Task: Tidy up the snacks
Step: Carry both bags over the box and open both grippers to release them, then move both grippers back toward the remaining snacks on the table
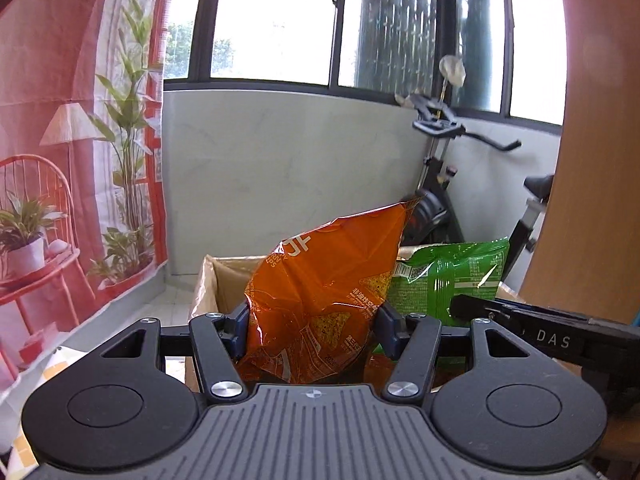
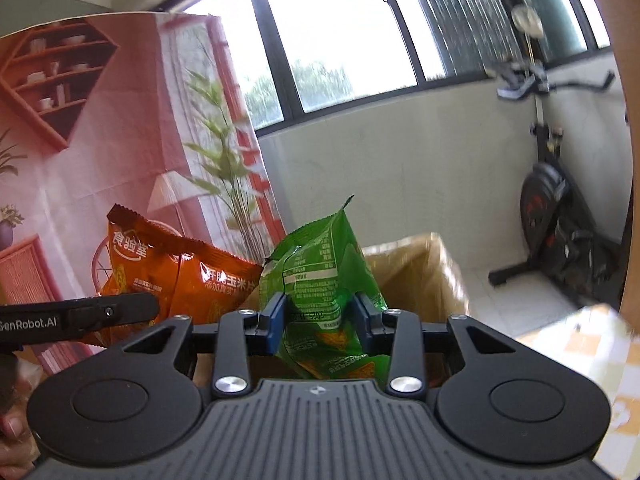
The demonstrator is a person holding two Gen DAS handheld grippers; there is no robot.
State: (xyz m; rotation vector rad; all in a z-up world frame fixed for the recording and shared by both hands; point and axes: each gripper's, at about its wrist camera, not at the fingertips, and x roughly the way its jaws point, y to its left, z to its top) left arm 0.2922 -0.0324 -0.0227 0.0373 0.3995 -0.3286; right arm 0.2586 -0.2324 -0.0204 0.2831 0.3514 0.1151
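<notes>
Daylight floods through the overexposed windows (image 1: 276,20). Fisheye distortion curves both views' edges. The right wrist view is slightly motion-blurred.

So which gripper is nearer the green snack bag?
Right. The right gripper has the green snack bag between its fingers; the left gripper holds the orange bag beside it.
</notes>
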